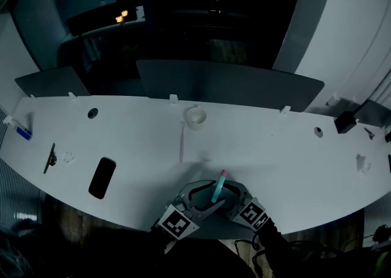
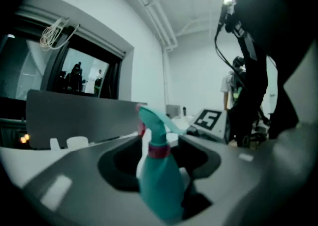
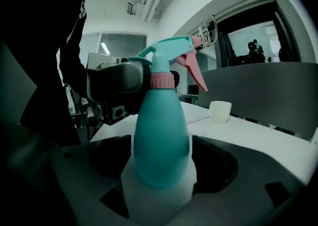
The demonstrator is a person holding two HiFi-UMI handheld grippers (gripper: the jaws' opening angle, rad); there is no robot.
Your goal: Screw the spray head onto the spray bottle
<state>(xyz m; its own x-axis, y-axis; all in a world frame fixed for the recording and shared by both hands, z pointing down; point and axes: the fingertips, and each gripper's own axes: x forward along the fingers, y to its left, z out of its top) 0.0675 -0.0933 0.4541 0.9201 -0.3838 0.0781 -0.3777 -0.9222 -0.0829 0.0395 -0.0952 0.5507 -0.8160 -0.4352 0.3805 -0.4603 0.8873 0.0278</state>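
Observation:
A teal spray bottle point(image 1: 216, 190) with a pink collar and trigger stands upright at the white table's point(image 1: 275, 148) front edge, the spray head seated on its neck. My right gripper point(image 3: 161, 170) is shut on the bottle's point(image 3: 161, 135) round body, with a dark pad against each side. My left gripper point(image 2: 159, 170) reaches in from the other side at the height of the collar point(image 2: 159, 150). Its jaws are open, with a gap on both sides of the neck. In the right gripper view the left gripper point(image 3: 119, 83) sits just behind the collar point(image 3: 161, 80).
A white cup point(image 1: 195, 117) stands mid-table with a thin pink rod point(image 1: 181, 142) in front of it. A black phone point(image 1: 102, 178) and small parts point(image 1: 50, 158) lie at the left. Grey partitions point(image 1: 232, 84) line the table's far edge. A person point(image 2: 233, 86) stands in the background.

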